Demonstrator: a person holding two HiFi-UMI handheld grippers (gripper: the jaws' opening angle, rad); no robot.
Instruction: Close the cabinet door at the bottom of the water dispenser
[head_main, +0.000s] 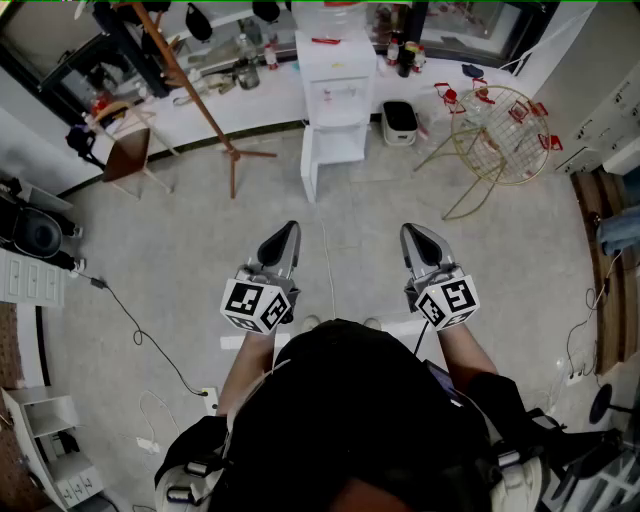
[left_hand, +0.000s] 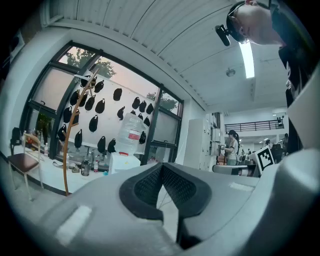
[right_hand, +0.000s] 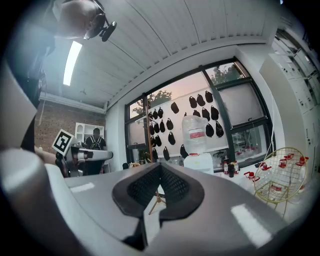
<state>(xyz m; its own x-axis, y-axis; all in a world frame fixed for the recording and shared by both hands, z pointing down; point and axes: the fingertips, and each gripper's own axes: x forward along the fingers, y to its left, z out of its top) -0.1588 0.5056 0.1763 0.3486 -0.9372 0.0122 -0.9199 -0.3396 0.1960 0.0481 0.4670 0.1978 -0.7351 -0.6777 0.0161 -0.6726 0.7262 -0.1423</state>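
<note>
Far centre: water dispenser, bottom cabinet door swung open leftward. Probably light, rigid, hinged; best pushed near free edge. Left gripper, right gripper: closed tight, empty, well short of door.

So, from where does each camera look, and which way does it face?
Head view: on the person's head, facing forward and steeply down at the floor and water dispenser, its cabinet door open; shows forearms, left claw, right claw.
Left gripper view: on the left claw, looking level along its shut jaws towards the dispenser; the person's head shows above.
Right gripper view: on the right claw, likewise level, jaws shut, head above.
Shared: all three see the dispenser and the wooden stand.
</note>
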